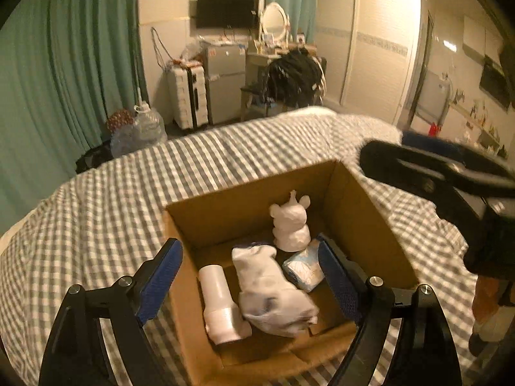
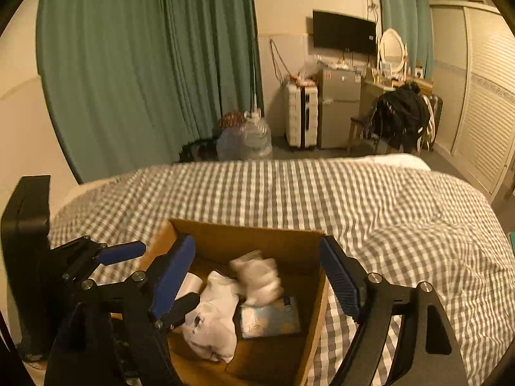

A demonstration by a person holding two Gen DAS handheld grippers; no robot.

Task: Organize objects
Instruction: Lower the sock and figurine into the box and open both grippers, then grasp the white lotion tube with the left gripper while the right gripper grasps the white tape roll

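An open cardboard box [image 1: 357,212] sits on the checkered bed [image 1: 106,206]. Inside lie a white animal figurine [image 1: 291,223], a white sock bundle [image 1: 273,292], a white cylindrical bottle [image 1: 219,302] and a tissue pack [image 1: 304,268]. My left gripper [image 1: 251,276] is open and empty above the box. My right gripper [image 2: 257,276] is open and empty over the box [image 2: 251,238]; the sock bundle [image 2: 215,315], the figurine [image 2: 260,276] and the tissue pack [image 2: 270,318] show below it. The left gripper [image 2: 145,276] shows at the left in the right wrist view.
The bed [image 2: 386,212] spreads behind and right of the box. Beyond it are green curtains [image 2: 145,64], a water jug [image 2: 254,138], a suitcase [image 2: 301,114], a small fridge [image 2: 339,106] and a chair with dark clothes [image 2: 402,115].
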